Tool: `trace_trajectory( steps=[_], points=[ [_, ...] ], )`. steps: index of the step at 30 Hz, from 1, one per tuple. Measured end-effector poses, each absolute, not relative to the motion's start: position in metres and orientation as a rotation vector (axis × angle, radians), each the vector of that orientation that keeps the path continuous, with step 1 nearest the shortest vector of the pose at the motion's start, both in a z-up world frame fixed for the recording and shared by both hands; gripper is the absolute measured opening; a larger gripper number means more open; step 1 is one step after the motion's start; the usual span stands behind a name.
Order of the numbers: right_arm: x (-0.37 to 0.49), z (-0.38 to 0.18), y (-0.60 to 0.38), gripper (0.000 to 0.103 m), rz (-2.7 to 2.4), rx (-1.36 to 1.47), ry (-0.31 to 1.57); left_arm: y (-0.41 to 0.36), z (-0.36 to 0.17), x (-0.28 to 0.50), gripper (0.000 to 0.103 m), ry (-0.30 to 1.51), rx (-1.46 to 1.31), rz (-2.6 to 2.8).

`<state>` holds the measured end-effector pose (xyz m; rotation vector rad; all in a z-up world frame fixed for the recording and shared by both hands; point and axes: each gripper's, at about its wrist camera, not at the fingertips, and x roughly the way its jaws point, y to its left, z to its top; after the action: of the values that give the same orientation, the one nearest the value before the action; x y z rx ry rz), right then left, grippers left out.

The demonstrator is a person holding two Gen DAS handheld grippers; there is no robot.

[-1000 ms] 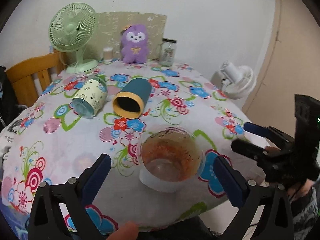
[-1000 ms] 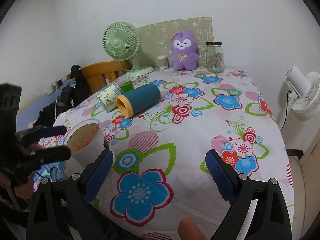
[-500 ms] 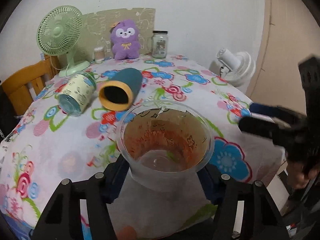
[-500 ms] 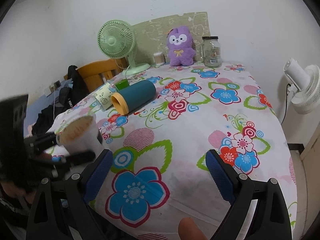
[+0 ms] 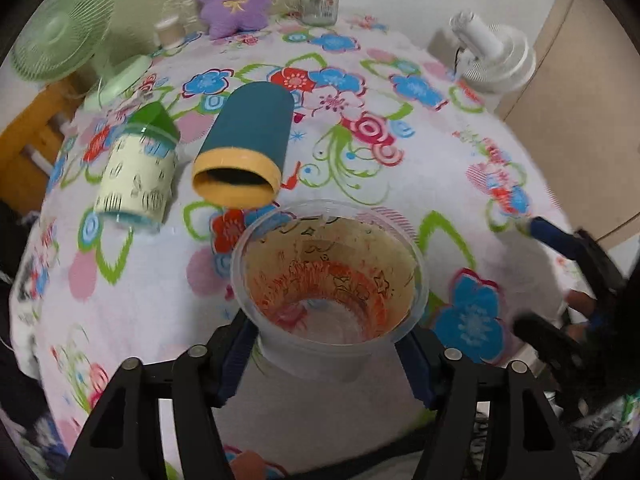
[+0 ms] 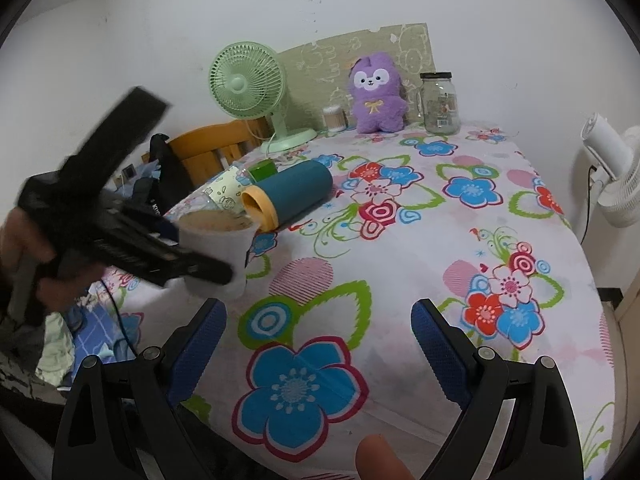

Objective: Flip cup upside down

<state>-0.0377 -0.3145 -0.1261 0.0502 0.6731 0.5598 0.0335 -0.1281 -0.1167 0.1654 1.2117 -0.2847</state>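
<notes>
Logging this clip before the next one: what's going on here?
A person holds a gripper in each hand. The left gripper is shut on the translucent stained cup, held mouth up above the floral tablecloth, not yet flipped. The right gripper is open and empty. A teal cup and a patterned cup lie on their sides.

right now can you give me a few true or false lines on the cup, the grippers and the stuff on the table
1. The left gripper is shut on the cup. True.
2. The cup is upside down. False: its mouth faces up.
3. The right gripper holds a jar. False: it is open and holds nothing; the jar stands at the far edge of the table.
4. The teal tumbler lies on its side. True.
5. The cup is clean inside. False: orange residue coats its inner wall.
6. The plush toy stands beside the jar. True.
</notes>
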Motion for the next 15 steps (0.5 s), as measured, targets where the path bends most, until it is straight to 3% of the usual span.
trace_trajectory(
  steps=[1,3,5,15],
  points=[
    [-0.039,-0.127,-0.314,0.095,0.561,0.047,0.673,-0.129,-0.119,0.039,0.073,1.211,0.173,-0.280],
    [-0.041,-0.127,-0.314,0.095,0.561,0.039,0.676,-0.129,-0.121,0.047,0.089,1.184,0.161,-0.269],
    [-0.042,-0.128,-0.314,0.095,0.561,0.036,0.681,-0.128,-0.117,0.051,0.097,1.139,0.136,-0.270],
    [-0.039,-0.133,-0.317,0.095,0.555,0.049,0.693,-0.122,-0.095,0.059,0.102,0.980,0.013,-0.312]
  ],
)
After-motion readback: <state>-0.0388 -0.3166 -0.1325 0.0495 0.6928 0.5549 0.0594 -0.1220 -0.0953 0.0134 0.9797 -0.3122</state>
